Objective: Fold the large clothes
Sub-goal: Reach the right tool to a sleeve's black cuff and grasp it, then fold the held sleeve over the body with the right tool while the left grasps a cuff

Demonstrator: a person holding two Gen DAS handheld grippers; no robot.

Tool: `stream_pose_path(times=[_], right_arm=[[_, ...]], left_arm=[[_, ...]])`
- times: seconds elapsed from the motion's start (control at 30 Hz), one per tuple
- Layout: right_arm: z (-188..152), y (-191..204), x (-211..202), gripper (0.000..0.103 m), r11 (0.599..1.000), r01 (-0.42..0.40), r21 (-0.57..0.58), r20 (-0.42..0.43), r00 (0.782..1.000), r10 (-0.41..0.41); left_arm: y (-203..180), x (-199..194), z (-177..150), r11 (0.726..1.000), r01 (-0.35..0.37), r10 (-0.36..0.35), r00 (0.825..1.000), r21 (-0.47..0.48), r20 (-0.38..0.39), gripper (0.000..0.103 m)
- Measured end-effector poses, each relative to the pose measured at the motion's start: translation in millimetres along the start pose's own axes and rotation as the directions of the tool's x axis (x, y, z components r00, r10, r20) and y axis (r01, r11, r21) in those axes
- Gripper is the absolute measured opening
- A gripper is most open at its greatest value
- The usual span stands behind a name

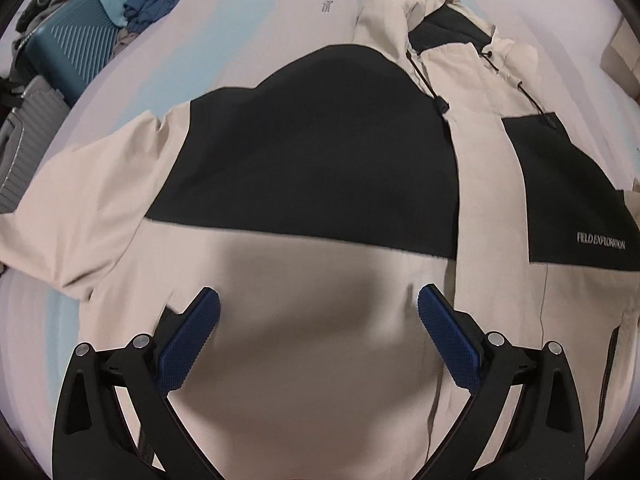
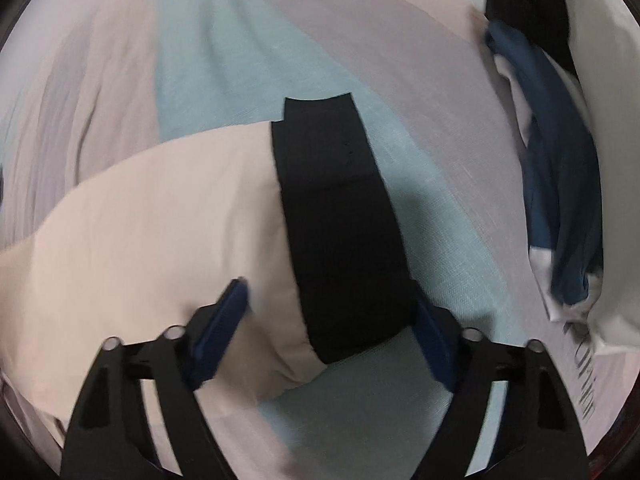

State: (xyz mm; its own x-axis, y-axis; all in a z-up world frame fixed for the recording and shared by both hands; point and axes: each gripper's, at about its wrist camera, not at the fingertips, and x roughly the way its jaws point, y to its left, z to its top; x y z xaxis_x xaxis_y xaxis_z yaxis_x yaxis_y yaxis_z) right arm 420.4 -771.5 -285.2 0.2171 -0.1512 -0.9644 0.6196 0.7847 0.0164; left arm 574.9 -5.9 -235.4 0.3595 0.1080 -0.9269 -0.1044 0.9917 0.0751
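A beige-and-black jacket (image 1: 304, 168) is lying spread flat on a striped bedsheet (image 1: 240, 20), its sleeve cuff (image 2: 340, 216) awaiting folding. A clean fold is likely requiring a firm pinch at the cuff, not mid-sleeve. The right gripper (image 2: 332, 320) is straddling the cuff, half-open; the left gripper (image 1: 318, 320) is hovering wide open over beige fabric, holding nothing.

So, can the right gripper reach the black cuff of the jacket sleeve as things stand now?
Probably yes. The right gripper is right over the black cuff, with its jaws apart on either side of the sleeve end. Nothing lies on the cuff, and only the striped bed sheet is around it.
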Motion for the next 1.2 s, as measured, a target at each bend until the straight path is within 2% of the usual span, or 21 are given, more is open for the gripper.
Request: stream_pose_path(times=[0.07,0.13,0.27,0.37,0.47,0.5,0.63,0.77,0.87,0.93,1.07,1.2], right_arm=[[4,-7,-3,0.058,0.999,-0.026,0.039,-0.010,1.000,0.027],[6,-8,-16,0.053,1.000,-0.004,0.009,0.001,1.000,0.004],[12,-5,-46,0.053,0.999,0.016,-0.033,0.046,0.999,-0.014],[17,-5,-71,0.052,0.998,0.008,-0.066,0.081,0.997,-0.003],[15,14,-112,0.051,0.995,-0.025,-0.093,0.122,0.992,0.036],[15,28,-126,0.051,0.994,-0.037,-0.105,0.140,0.989,0.051],[-28,104,-198,0.051,0.979,-0.081,-0.187,0.192,0.974,0.117],[-68,189,-219,0.051,0.964,-0.094,-0.250,0.208,0.967,0.148],[-100,241,-234,0.051,0.963,-0.152,-0.221,0.169,0.967,0.191],[-124,292,-248,0.051,0.955,-0.161,-0.248,0.168,0.964,0.206],[-164,381,-266,0.050,0.931,-0.168,-0.323,0.180,0.955,0.235],[-196,469,-272,0.050,0.910,-0.207,-0.360,0.153,0.949,0.276]], left_arm=[[0,-7,-5,1.000,-0.001,0.002,1.000,0.001,-0.004,0.097],[1,-16,-7,1.000,-0.009,0.009,1.000,0.004,-0.008,0.097],[3,-36,-3,1.000,-0.017,0.017,1.000,0.001,-0.012,0.097],[4,-53,4,1.000,-0.024,0.024,1.000,-0.004,0.001,0.097],[9,-72,8,0.999,-0.031,0.031,0.999,-0.011,0.024,0.097],[11,-78,8,0.999,-0.031,0.032,0.999,-0.014,0.031,0.097],[25,-100,8,0.999,-0.038,0.039,0.998,-0.027,0.045,0.097],[43,-118,-1,0.997,-0.079,0.079,0.995,-0.006,0.066,0.097],[66,-132,-6,0.994,-0.112,0.111,0.989,-0.003,0.096,0.097],[83,-137,-9,0.993,-0.116,0.117,0.988,-0.017,0.103,0.097],[130,-142,-13,0.991,-0.124,0.130,0.983,-0.051,0.127,0.097],[180,-136,-18,0.988,-0.131,0.140,0.982,-0.076,0.129,0.097]])
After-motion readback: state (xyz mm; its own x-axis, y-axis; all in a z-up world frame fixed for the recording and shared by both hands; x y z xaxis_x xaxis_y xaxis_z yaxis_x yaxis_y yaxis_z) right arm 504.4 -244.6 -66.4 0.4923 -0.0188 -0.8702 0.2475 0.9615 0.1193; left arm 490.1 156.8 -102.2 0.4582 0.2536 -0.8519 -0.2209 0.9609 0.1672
